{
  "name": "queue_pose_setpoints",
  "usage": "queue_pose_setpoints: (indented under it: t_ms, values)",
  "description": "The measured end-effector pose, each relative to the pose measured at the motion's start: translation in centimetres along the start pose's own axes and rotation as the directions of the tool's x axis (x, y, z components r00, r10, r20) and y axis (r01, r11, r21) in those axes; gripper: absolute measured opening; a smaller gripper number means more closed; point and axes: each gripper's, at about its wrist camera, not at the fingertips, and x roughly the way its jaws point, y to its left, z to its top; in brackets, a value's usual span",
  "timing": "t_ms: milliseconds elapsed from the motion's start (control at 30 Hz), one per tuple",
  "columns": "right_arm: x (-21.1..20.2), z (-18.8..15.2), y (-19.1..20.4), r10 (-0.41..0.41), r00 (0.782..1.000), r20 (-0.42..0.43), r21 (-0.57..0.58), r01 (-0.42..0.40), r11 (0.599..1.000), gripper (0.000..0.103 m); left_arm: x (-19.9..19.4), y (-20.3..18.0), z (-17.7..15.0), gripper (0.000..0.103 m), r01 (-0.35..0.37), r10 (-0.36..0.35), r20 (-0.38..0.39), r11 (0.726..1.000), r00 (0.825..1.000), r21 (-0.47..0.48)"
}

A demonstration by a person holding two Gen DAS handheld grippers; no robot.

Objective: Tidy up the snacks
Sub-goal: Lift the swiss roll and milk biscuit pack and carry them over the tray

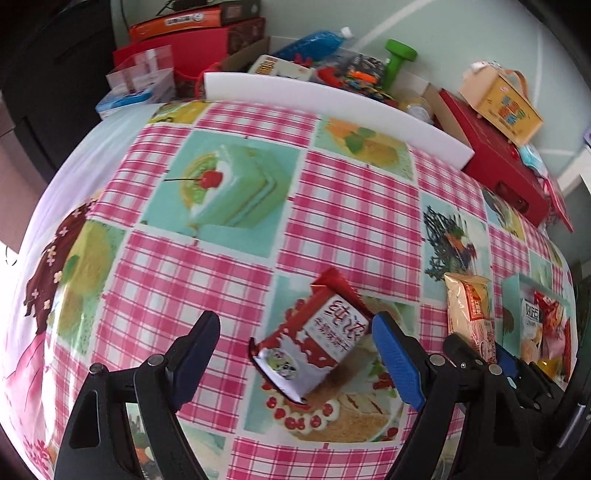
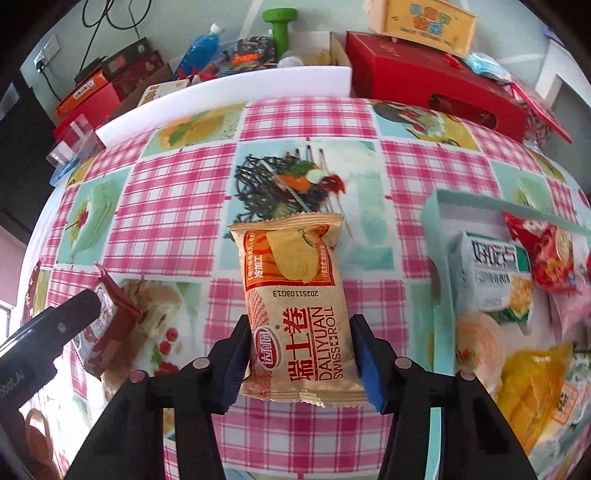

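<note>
Swiss roll packet [image 2: 301, 314], mid-desk, long axis running away from the right tongs [image 2: 299, 363], which pinch its near end; red biscuit packet [image 1: 317, 332] lies loose between wide-open left tongs [image 1: 295, 332]; tray [image 2: 436, 206] nearest right.

The tan foil snack packet with orange panel [image 2: 299, 314] reads "DALIYUAN SWISS ROLL" and, upside down, the number "20251103G13", while the yellow cardboard gift box [image 2: 424, 22] bears lettering too blurred to read.
</note>
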Motion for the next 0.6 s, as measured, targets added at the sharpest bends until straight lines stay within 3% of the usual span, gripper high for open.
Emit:
queue_pose_setpoints:
  t_ms: [233,467,600]
  values:
    - [-0.3,-0.6,-1.0,0.001,1.000,-0.008,0.020,-0.001,1.000,0.055,1.5,-0.9,-0.1,0.085,-0.038,0.039,-0.030,0.998,0.999,0.042]
    - [-1.3,-2.6,-2.1,-0.004,1.000,-0.019,0.038,0.005,0.999,0.055,2.8,-1.1,0.0,0.084,-0.044,0.045,-0.046,0.999,0.998,0.025]
    - [-1.8,-4.0,-2.9,-0.003,1.000,-0.026,0.049,0.004,0.999,0.055,2.8,-1.5,0.0,0.065,-0.036,0.037,-0.041,0.999,0.998,0.024]
